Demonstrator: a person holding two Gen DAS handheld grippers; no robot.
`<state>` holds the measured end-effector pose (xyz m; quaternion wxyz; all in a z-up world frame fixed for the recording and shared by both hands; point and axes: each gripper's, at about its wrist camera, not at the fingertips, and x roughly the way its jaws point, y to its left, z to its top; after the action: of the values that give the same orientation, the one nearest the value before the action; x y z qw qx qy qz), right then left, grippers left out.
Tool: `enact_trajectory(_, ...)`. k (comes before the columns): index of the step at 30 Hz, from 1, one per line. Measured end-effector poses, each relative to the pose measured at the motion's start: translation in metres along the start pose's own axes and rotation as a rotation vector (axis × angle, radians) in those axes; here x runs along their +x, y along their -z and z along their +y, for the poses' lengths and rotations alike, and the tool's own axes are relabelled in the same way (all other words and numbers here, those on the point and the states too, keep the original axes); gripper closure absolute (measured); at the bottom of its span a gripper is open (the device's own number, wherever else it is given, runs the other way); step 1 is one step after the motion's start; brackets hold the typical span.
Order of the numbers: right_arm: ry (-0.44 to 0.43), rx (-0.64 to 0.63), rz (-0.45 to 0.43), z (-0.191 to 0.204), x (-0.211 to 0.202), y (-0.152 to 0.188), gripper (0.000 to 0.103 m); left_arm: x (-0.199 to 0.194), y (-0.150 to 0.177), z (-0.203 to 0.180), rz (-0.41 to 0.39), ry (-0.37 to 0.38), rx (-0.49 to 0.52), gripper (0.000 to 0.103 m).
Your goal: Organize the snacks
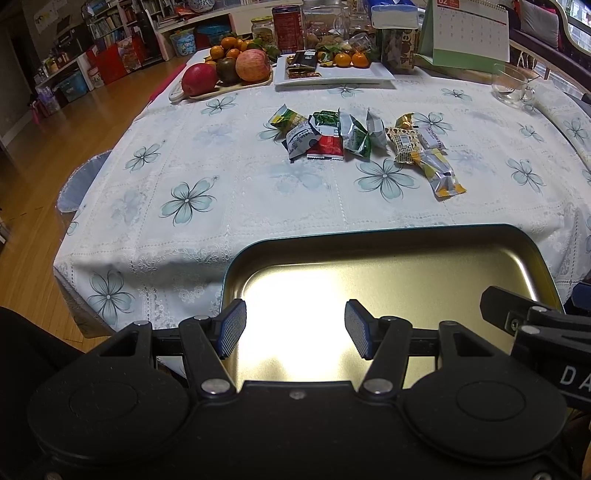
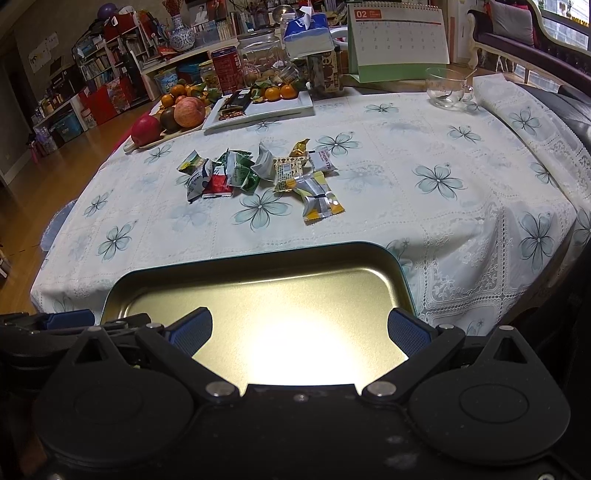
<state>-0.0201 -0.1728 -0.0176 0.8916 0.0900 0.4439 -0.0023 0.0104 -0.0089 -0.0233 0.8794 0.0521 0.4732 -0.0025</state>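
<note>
Several wrapped snacks (image 1: 364, 142) lie in a loose pile mid-table on the flowered cloth; the same snacks (image 2: 258, 173) show in the right wrist view. A shiny metal tin tray (image 1: 388, 243) sits at the near table edge, nothing in it, also seen as the tray (image 2: 258, 251). My left gripper (image 1: 295, 328) hovers over the tray's near part, open, nothing between its blue pads. My right gripper (image 2: 299, 330) hovers beside it over the same tray, open wider and holding nothing. Part of the right gripper (image 1: 532, 321) shows at the left view's right edge.
At the far side stand a board of apples and oranges (image 1: 229, 70), a white plate of mandarins and bars (image 1: 332, 70), jars and a red tin (image 1: 286, 27), a desk calendar (image 1: 469, 29) and a glass cup (image 1: 511, 86). Wooden floor (image 1: 48, 140) lies left.
</note>
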Motion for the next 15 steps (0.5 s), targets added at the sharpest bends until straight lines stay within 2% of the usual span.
enact_trajectory(15, -0.001, 0.044, 0.074, -0.008, 0.01, -0.001, 0.0, 0.01, 0.001, -0.004, 0.099, 0.026, 0.015, 0.041)
